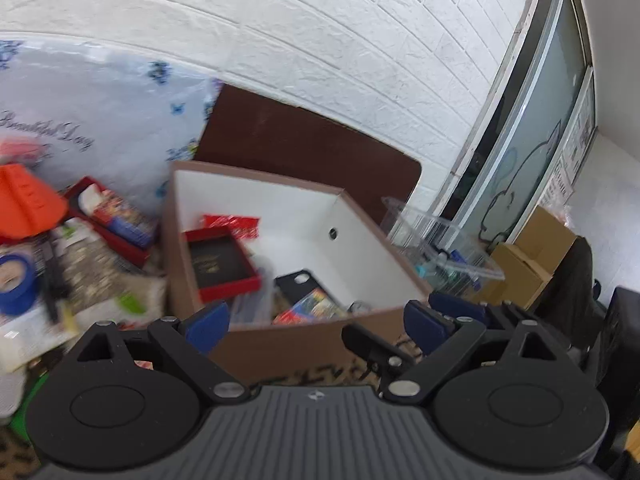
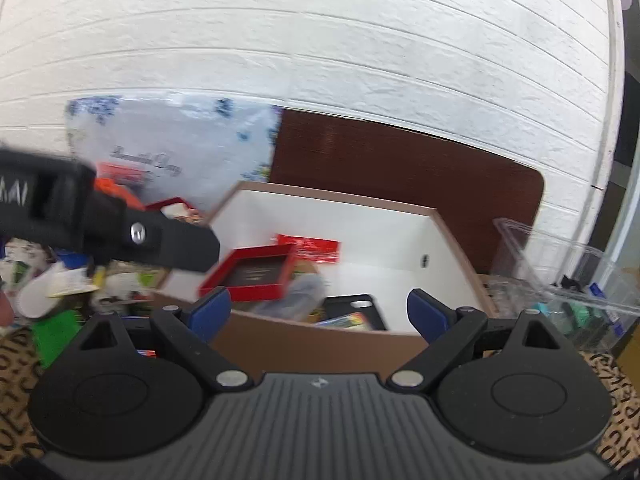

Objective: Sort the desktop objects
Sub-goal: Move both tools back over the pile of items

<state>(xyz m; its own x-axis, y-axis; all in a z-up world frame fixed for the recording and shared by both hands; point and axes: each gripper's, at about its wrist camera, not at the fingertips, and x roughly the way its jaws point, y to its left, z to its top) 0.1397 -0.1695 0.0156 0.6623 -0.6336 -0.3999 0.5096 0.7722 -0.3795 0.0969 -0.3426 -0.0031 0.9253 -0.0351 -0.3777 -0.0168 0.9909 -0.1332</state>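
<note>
Both claws are hanging spread wide with nothing between the pads: the left claw point(image 1: 316, 322) and the right claw point(image 2: 318, 314) are each facing the cardboard box point(image 1: 308, 338). Inside it, a red tray point(image 1: 222, 266) is leaning tilted over a black phone case point(image 1: 300, 282). The left view is catching clutter piled beside the box, including blue tape point(image 1: 16, 282); only the right view is showing a black arm point(image 2: 104, 222) crossing in front.
</note>
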